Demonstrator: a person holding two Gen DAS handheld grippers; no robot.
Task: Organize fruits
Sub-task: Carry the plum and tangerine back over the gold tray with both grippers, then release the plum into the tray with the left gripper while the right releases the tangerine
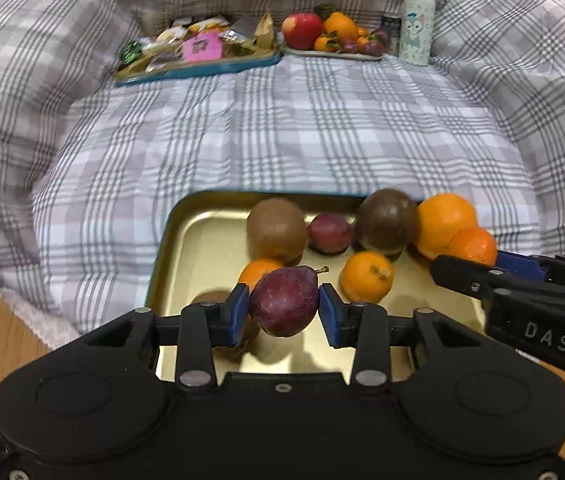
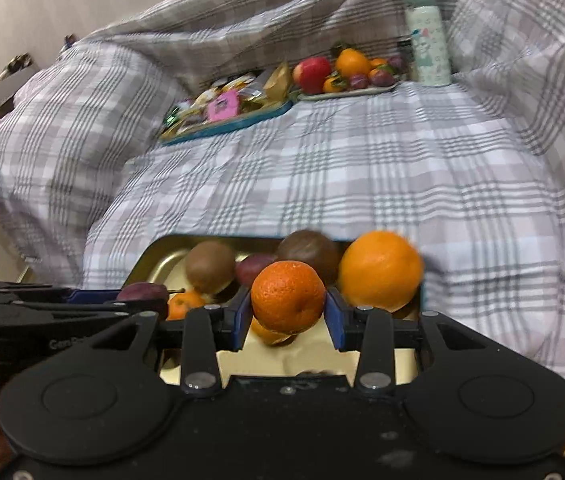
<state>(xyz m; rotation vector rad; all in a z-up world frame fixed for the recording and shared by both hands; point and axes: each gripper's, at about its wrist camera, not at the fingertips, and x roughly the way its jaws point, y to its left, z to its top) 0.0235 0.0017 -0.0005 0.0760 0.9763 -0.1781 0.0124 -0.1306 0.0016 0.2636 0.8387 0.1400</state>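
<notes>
Blue pads of the left hand-held gripper [image 1: 284, 307] are clamped on a dark red plum [image 1: 284, 301], held above the near left part of a gold tray [image 1: 186, 240]. The right hand-held gripper [image 2: 288, 316] grasps a small orange mandarin [image 2: 288, 297] over the tray's near right side. Lying in the tray are 2 brown round fruits [image 1: 276, 229], another plum [image 1: 329, 233], a large orange [image 1: 444, 222] at the right rim and 2 more mandarins [image 1: 366, 277]. Checked bedding [image 1: 322, 132] stretches beyond. On its far side sit a snack tray [image 1: 198, 54], a fruit plate [image 1: 332, 54] with a red apple [image 1: 302, 30], and a pale bottle [image 1: 417, 20] at right.
</notes>
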